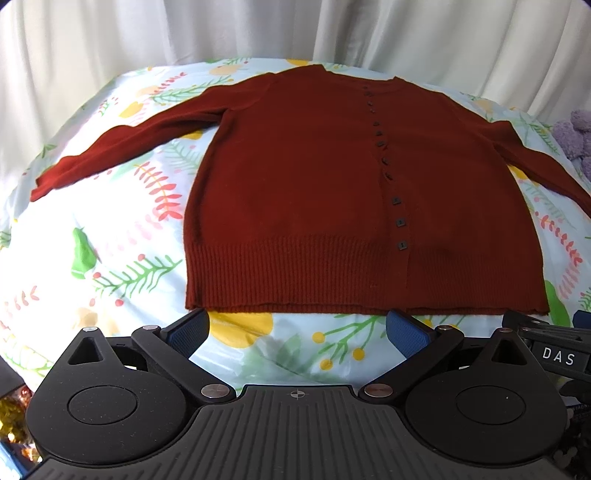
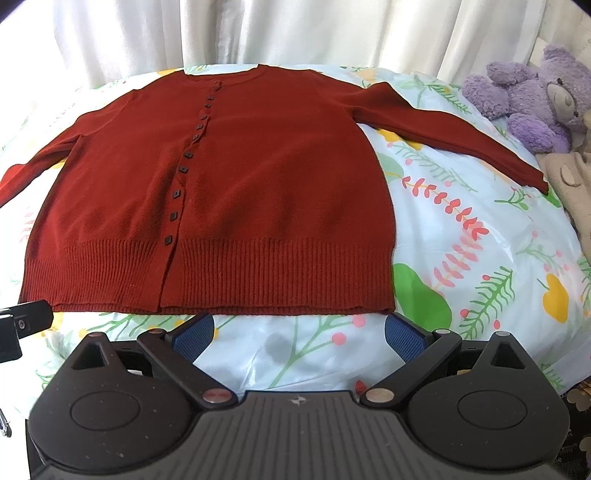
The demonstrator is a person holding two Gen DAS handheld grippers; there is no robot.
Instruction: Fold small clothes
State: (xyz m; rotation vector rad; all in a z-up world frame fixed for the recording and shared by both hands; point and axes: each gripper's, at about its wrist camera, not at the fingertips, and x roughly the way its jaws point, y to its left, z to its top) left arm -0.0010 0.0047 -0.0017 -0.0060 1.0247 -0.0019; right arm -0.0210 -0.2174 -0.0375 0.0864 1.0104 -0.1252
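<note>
A dark red buttoned cardigan [image 1: 314, 177] lies flat and face up on a floral bedsheet [image 1: 122, 236], sleeves spread out to both sides. In the right wrist view the same cardigan [image 2: 258, 177] fills the left and middle. My left gripper [image 1: 297, 326] is open just short of the ribbed hem, near its left half, blue pads apart with only sheet between them. My right gripper [image 2: 299, 330] is also open, just below the hem's right half, holding nothing. Part of the right gripper [image 1: 554, 350] shows at the left view's right edge.
A purple plush bear [image 2: 532, 96] and a beige soft toy [image 2: 569, 184] lie at the right end of the bed, close to the right sleeve cuff [image 2: 532, 173]. White curtains [image 2: 295, 29] hang behind. The left sleeve [image 1: 110, 147] stretches toward the bed's left edge.
</note>
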